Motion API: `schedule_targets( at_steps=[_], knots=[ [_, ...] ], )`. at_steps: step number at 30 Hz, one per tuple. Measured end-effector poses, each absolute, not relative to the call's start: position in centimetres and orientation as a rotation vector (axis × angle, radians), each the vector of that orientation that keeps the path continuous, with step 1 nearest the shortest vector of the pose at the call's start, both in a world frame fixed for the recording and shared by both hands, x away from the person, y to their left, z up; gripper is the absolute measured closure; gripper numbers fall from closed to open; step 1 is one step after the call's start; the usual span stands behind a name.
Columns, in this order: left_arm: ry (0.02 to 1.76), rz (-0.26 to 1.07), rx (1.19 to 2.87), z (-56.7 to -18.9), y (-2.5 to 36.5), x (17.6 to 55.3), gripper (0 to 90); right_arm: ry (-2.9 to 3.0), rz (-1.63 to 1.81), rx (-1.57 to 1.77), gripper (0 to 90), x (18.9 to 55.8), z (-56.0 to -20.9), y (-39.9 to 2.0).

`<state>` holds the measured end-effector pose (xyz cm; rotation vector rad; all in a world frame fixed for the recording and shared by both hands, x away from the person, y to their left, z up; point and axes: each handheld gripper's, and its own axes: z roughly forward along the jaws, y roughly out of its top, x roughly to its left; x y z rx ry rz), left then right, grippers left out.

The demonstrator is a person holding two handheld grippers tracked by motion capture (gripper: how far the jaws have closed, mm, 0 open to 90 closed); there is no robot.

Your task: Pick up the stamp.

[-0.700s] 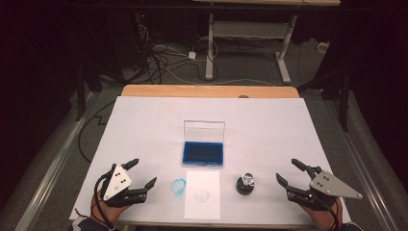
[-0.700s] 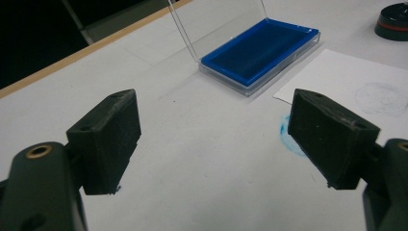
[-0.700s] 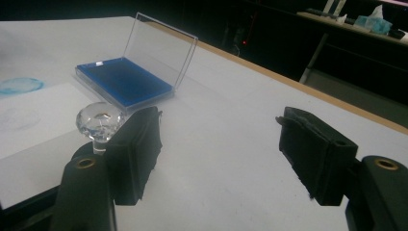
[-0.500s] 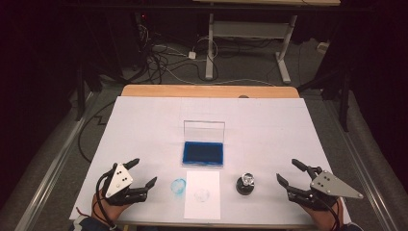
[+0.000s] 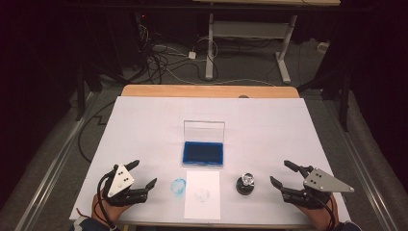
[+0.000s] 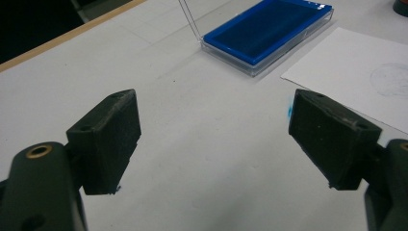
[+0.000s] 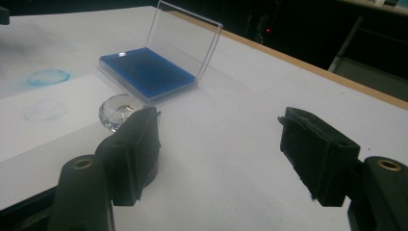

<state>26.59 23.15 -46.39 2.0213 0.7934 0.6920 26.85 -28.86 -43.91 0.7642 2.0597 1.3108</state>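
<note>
I see the table (image 5: 144, 125) covered by a white sheet, with a strip of its wooden top bare along the far edge. Near the middle lies the blue ink pad (image 5: 203, 153) in its clear case, the lid standing open and upright behind it. Just in front of the pad lies a white paper (image 5: 202, 194) bearing a faint round print. Left of the paper, directly on the white cover, I make out a blue round stamp mark (image 5: 178, 185). Right of the paper, close to it, stands the stamp (image 5: 245, 183), a dark base with a clear faceted knob on top.
</note>
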Motion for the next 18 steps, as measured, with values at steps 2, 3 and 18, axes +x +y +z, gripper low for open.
schedule_targets(
  at_steps=[2,3,18],
  knots=[
    [0.788,0.691,2.023,-46.4,23.1,26.6,17.4,2.080,1.313,0.758,28.5,26.9,-44.0,-28.7],
    [0.788,0.690,2.023,-46.4,23.1,26.6,17.4,2.089,1.311,0.764,28.2,26.9,-44.0,-28.6],
    [0.763,0.664,2.039,-46.6,22.8,26.5,17.6,2.300,1.319,0.716,27.4,27.9,-44.8,-25.0]
  ],
)
